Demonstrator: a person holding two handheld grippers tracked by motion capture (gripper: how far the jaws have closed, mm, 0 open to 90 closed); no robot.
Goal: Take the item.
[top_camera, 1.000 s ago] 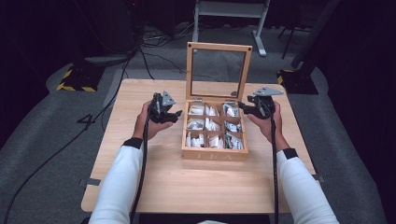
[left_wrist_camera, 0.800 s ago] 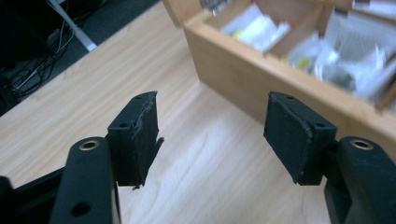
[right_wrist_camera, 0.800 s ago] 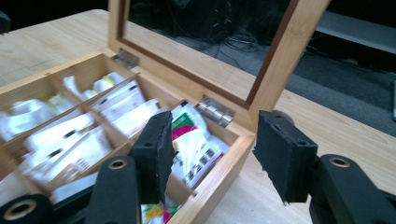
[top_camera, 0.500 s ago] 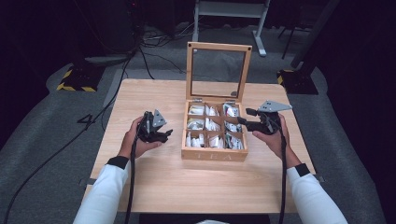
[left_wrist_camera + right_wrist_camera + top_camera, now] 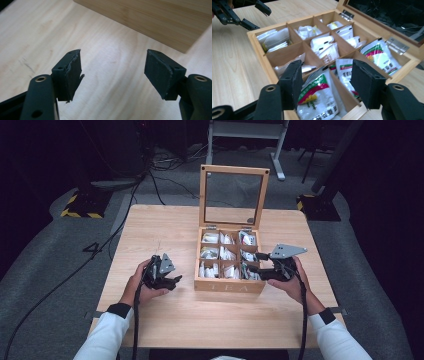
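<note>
Bamboo-coloured tea box sits open on the wooden table, its glass-paned lid standing upright at the far side on two metal hinges. Front wall carries the letters TEA. Inside, thin wooden dividers make a three-by-three grid, each cell stuffed with tea sachets, mostly white paper ones, some with black marks. The cells nearest the right gripper hold glossy white packets with green and red print, standing on edge and leaning.

Right gripper hovers at the box's right front corner, jaws pointing across the compartments, spread fairly wide with nothing pinched; in the right gripper view the green-and-red packets lie just beyond and below its pads, not touched as far as I can tell. Its jaws have just been opening slightly.

Left gripper is off to the box's left, near but clear of it, low over bare table. In the left gripper view the box's plain side wall lies ahead and to the right of the pads. Jaws are parted about halfway, empty, and have just been opening; the pad rubber looks frayed at the edges
</note>
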